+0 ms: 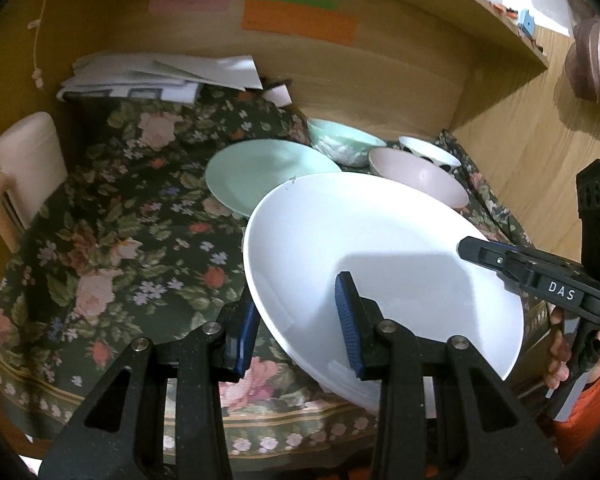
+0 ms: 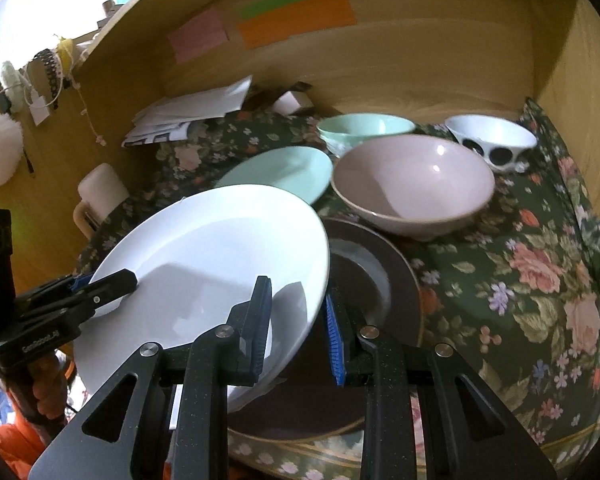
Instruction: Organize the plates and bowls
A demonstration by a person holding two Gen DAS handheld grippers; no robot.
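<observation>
White plate (image 1: 380,256) held tilted above floral cloth (image 1: 112,232), gripped from two sides. Left gripper (image 1: 296,332): blue pads narrowly parted, clamped on plate's near rim. Right gripper (image 2: 296,332): pads almost together, pinching plate's opposite rim, over brown plate (image 2: 396,292). Behind: mint plate (image 2: 284,172), pink bowl (image 2: 412,184), mint bowl (image 2: 364,128), spotted bowl (image 2: 492,140). Writing: "DAS" on right gripper; left gripper's label too blurred to read.

white plate (image 1: 380,248): glossy, smooth | floral tablecloth (image 1: 112,240): matt cloth
</observation>
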